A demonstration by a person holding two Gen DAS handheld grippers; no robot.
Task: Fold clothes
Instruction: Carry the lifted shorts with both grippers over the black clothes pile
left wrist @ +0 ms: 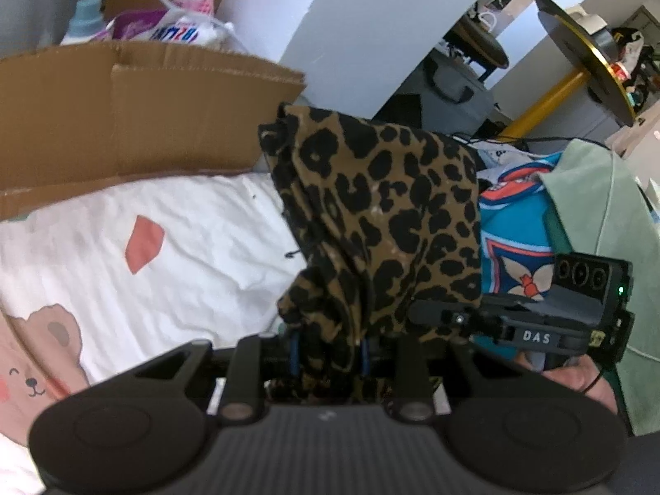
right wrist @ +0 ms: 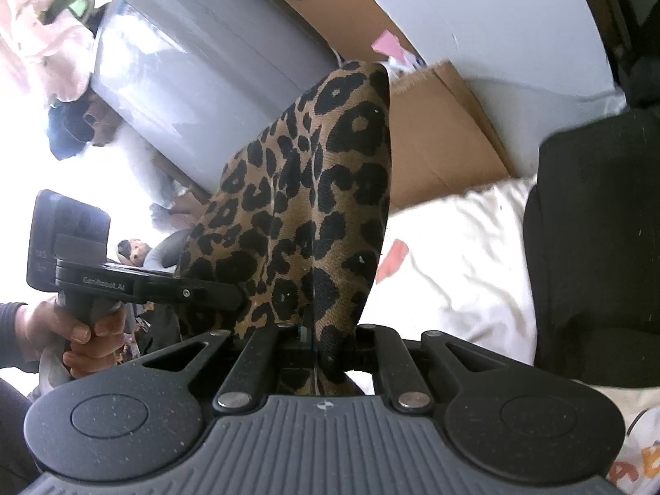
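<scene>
Between both claws hangs 1 leopard-print garment (left wrist: 383, 214), above the bed (left wrist: 165, 255). Left claw (left wrist: 330, 354) & right claw (right wrist: 326, 346) each clamp an edge, cloth bunched w/ its long axis running claw to claw.

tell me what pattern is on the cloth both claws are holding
Leopard print: black spots on tan cloth, clearest in the right wrist view.

A bunched garment (left wrist: 379, 222) hangs between both grippers above a bedsheet (left wrist: 173, 247), with a cardboard box (left wrist: 136, 111) behind it.
</scene>
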